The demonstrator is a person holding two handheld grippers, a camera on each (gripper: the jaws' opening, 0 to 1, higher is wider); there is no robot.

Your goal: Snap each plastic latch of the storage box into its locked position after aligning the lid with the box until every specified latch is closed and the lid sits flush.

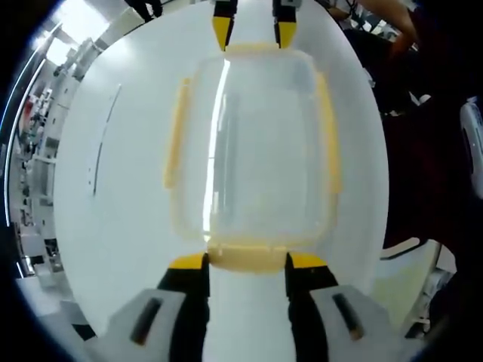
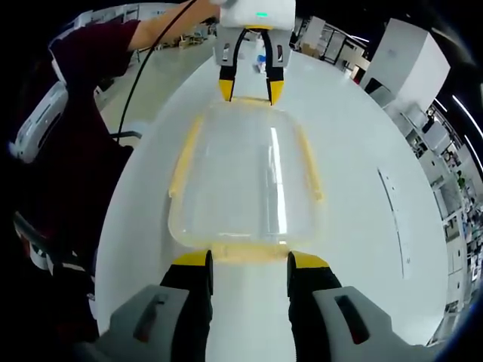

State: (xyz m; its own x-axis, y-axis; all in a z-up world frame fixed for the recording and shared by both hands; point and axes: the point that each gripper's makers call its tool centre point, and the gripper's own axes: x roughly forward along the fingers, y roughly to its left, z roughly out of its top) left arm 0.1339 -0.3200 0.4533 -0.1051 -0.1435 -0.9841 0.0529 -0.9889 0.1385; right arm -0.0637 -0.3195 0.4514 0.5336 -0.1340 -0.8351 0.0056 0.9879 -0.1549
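On the white table (image 1: pixel 113 188), clear storage box (image 1: pixel 253 151) with yellow latches (image 1: pixel 245 256) — left gripper (image 1: pixel 245 262) and right gripper (image 2: pixel 249 260) at opposite ends, both spread, flanking end latches.

Clear storage box (image 1: pixel 253 151), yellow latches (image 1: pixel 245 258), white table (image 1: pixel 113 188).

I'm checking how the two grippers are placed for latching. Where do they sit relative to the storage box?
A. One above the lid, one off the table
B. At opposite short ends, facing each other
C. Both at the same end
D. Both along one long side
B: in the left gripper view the left gripper straddles the near end latch of the storage box, and the right gripper sits at the far end.
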